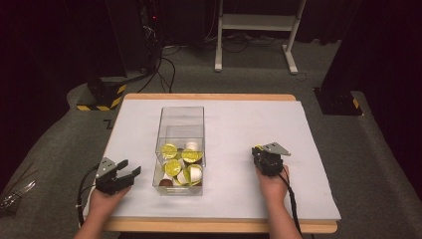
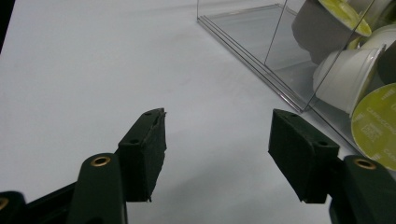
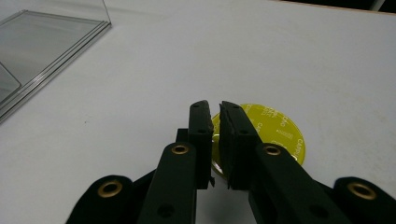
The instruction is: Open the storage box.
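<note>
A yellow-lidded coffee capsule (image 3: pixel 275 130) stands lid up on the white table, right of the middle, and shows as a yellow speck (image 1: pixel 258 147) at the tip of my right gripper (image 1: pixel 259 151). The right gripper (image 3: pixel 215 109) hangs over the lid's near edge, its jaws together but for a thin slit, with nothing pinched between them. My left gripper (image 1: pixel 130 168) rests at the near left, open and empty, pointing at the clear plastic box (image 1: pixel 181 109). In the left gripper view its jaws (image 2: pixel 217 140) stand wide apart above bare table.
The clear box's near half holds several white capsules with yellow lids (image 1: pixel 181 164); its far half is bare. The same capsules (image 2: pixel 345 79) lie behind the box wall (image 2: pixel 261 42). A white board (image 1: pixel 249 124) covers the wooden table.
</note>
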`<state>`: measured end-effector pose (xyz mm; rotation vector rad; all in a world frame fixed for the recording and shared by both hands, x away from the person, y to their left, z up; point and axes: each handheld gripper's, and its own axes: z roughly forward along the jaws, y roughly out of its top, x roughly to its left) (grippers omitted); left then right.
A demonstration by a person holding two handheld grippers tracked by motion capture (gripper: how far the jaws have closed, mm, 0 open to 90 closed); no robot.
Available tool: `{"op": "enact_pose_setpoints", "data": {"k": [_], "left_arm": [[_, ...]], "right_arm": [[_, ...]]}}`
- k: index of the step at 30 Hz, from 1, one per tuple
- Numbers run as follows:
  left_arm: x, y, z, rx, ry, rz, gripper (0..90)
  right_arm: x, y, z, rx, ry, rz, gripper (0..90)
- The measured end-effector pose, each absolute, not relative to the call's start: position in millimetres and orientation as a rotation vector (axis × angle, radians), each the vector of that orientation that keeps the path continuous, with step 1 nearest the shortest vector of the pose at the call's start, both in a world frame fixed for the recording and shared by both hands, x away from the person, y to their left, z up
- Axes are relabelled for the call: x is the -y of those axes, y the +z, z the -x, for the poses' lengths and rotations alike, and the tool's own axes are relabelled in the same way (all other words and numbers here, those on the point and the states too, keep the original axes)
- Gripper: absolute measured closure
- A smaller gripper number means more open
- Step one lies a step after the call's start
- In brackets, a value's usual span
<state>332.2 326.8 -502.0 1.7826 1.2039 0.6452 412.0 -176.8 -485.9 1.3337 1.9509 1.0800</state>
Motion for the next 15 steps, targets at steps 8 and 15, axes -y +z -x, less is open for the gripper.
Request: {"op": "enact_pose_setpoints", "data": {"k": [8, 15], "left_arm": [[-327.2, -501.8, -331.9, -1.201, 0.646, -1.784, 36.9], [-326.1, -501.3, -330.6, -1.203, 0.642, -1.772, 36.9]], "right_arm": [[173.3, -486.1, -411.1, -1.969, 1.077, -1.32, 80.3], [174.2, -482.0, -408.1, -1.968, 1.097, -1.313, 75.9]]}}
